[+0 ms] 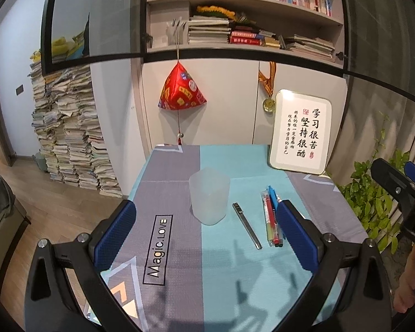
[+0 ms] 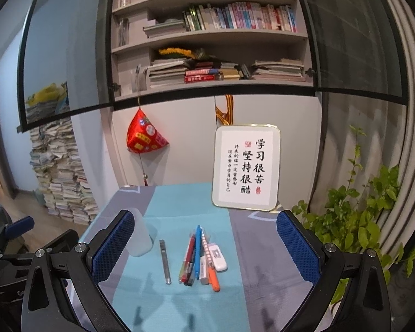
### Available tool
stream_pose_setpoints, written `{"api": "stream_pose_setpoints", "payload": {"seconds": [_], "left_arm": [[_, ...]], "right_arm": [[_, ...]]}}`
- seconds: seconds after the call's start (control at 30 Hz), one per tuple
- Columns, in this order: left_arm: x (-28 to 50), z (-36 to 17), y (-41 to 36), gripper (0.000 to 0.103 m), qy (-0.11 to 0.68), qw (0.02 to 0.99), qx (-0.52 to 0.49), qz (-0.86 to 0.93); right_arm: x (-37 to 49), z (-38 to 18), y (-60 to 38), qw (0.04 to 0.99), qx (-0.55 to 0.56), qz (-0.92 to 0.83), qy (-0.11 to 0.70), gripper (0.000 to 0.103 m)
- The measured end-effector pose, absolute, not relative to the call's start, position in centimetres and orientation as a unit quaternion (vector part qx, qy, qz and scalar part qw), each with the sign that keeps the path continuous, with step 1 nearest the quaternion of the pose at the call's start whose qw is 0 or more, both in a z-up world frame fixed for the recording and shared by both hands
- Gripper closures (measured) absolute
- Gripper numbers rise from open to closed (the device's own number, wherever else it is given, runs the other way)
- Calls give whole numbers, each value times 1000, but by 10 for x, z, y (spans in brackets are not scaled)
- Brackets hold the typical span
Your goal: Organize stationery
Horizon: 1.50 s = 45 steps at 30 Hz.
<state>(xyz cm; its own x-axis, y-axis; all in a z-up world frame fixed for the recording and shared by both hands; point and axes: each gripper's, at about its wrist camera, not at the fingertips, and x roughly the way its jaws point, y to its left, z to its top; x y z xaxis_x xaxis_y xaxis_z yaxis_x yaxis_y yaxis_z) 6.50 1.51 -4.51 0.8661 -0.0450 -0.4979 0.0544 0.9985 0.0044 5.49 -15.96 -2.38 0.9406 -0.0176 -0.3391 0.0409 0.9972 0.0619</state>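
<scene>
Both the left tongs (image 1: 207, 215) and right tongs (image 2: 206, 228) hang spread apart above the counter (image 2: 177, 204), holding nothing. The pens (image 2: 192, 254) lie bunched right of the cup (image 1: 209, 199), with a metal bar (image 2: 165, 261) between them.

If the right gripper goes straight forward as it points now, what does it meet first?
Probably the bundle of pens lying on the tablecloth, centred between its open jaws. The right gripper seems to hover above them, so depth is uncertain.
</scene>
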Motion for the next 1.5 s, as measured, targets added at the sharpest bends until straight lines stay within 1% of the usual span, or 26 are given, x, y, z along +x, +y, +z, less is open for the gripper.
{"api": "stream_pose_setpoints", "payload": {"seconds": [0.23,0.4,0.43,0.47,0.5,0.57,0.63,0.8,0.9,1.0,1.03,1.07,1.13,1.17,1.3,1.33,1.37,1.5], "left_arm": [[88,-70,25,1,272,962,11,-38],[115,-108,32,1,290,952,7,-101],[121,-115,32,1,294,949,4,-112],[129,-122,33,1,299,946,0,-125],[135,-127,33,1,303,944,-1,-130],[146,-135,35,1,305,943,2,-132],[154,-140,39,1,302,944,4,-134],[187,-150,49,1,299,942,-12,-151],[205,-156,49,1,307,940,-12,-151],[213,-163,49,3,311,939,-6,-150],[213,-163,48,4,308,939,-3,-152],[212,-163,46,7,303,940,3,-155],[211,-163,42,11,295,940,20,-167],[211,-162,40,16,292,940,28,-175],[218,-162,36,20,295,933,33,-204],[221,-162,36,22,296,933,30,-204],[223,-161,38,32,297,932,24,-205],[221,-162,41,34,293,933,23,-210]], "right_arm": [[81,-41,-154,979,23,-13,204,0],[112,-63,-149,969,5,-8,247,1],[117,-67,-148,967,3,-6,253,4],[123,-73,-146,965,-1,1,263,11],[131,-79,-143,961,-4,10,277,14],[148,-92,-138,951,-9,35,306,30],[161,-105,-134,942,-8,56,330,38],[206,-133,-126,913,10,119,389,39],[233,-146,-118,898,2,139,417,39],[252,-157,-107,885,-11,159,437,47],[255,-162,-103,882,-17,163,441,50],[258,-165,-99,878,-25,168,446,56],[264,-173,-93,870,-37,178,459,62],[266,-177,-90,866,-40,181,464,65],[273,-190,-86,853,-38,193,484,65],[274,-192,-86,852,-36,191,486,65],[274,-193,-86,852,-35,189,486,65],[278,-196,-83,850,-38,186,491,65]]}}
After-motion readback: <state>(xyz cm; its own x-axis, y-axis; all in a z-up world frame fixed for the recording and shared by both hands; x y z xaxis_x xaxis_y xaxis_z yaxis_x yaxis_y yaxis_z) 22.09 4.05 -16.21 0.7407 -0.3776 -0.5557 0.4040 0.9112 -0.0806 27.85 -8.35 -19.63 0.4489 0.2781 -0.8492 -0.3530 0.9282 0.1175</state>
